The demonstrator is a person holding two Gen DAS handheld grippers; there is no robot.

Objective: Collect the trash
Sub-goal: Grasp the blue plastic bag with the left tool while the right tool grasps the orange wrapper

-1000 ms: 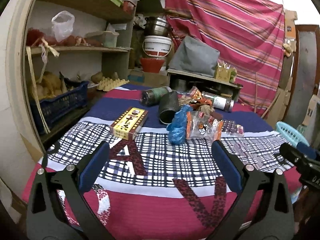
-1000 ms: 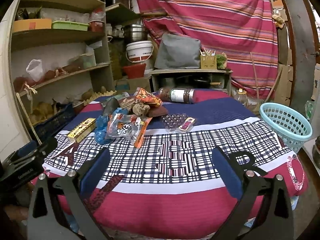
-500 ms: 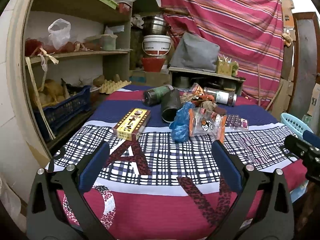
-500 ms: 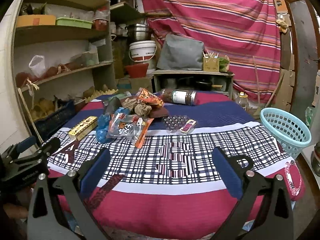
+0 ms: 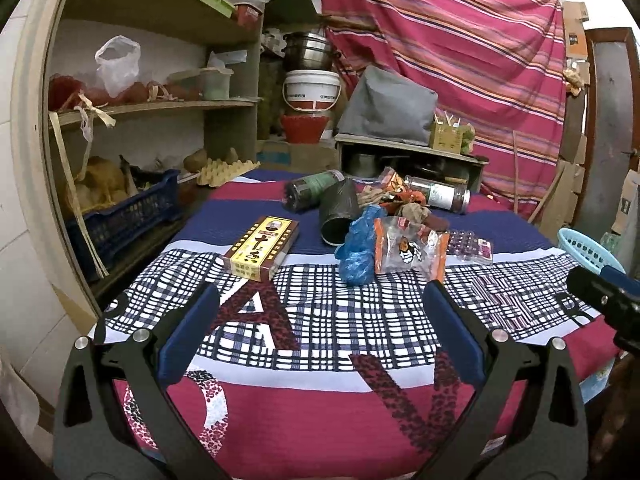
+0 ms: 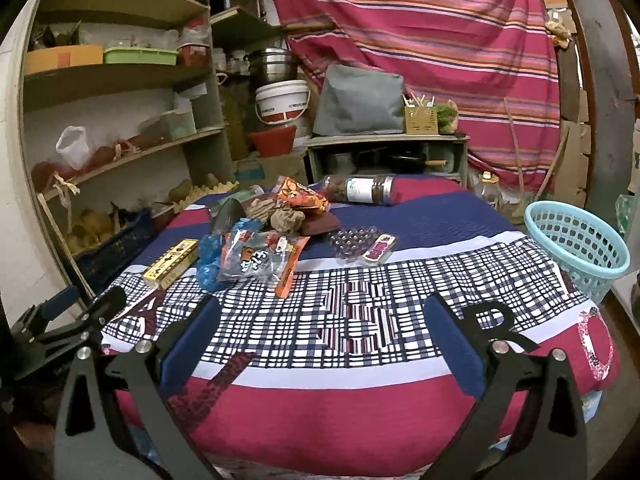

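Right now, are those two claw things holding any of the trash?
No. Both the left gripper and right gripper stand with jaws open, nothing between them.

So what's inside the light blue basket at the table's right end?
Nothing can be confirmed. The right wrist view shows the basket beside the table, with only its rim and upper inner wall visible and bare; the bottom is hidden. Both grippers are open and hold nothing.

wooden shelves point(image 5: 160, 106), striped curtain point(image 5: 460, 48), low cabinet point(image 6: 384, 152)
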